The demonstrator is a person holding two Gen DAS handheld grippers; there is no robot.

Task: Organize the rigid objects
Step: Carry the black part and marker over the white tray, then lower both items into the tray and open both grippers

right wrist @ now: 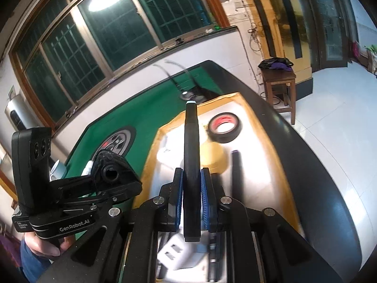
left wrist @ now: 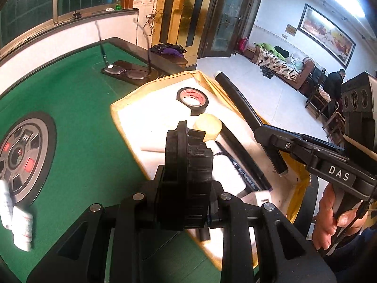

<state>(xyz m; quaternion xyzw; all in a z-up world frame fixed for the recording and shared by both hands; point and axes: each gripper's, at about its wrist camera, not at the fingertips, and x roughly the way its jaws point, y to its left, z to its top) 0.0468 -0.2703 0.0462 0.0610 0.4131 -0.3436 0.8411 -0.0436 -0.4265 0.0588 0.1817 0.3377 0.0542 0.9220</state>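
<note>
My left gripper [left wrist: 188,188] is shut on a black ribbed round part [left wrist: 188,155], held upright over the near edge of a yellow-rimmed tray [left wrist: 115,110] with a white floor. My right gripper [right wrist: 192,186] is shut on a long black marker [right wrist: 191,136] between its blue pads [right wrist: 179,188], above the same tray [right wrist: 150,165]. In the tray lie a black tape roll [left wrist: 192,100] with a red core, a pale yellow round piece [left wrist: 208,129], black pens [left wrist: 245,165] and a white plug [right wrist: 176,252]. In each view the other gripper shows at the side [left wrist: 271,139] [right wrist: 110,174].
The tray sits on a green felt table [left wrist: 82,118] with a round wheel-like dial [left wrist: 21,155] at its centre. White tiles [left wrist: 21,226] lie near the left edge. A dark base with thin stalks [left wrist: 127,70] stands at the far side. A wooden stool [right wrist: 278,80] stands beyond the table.
</note>
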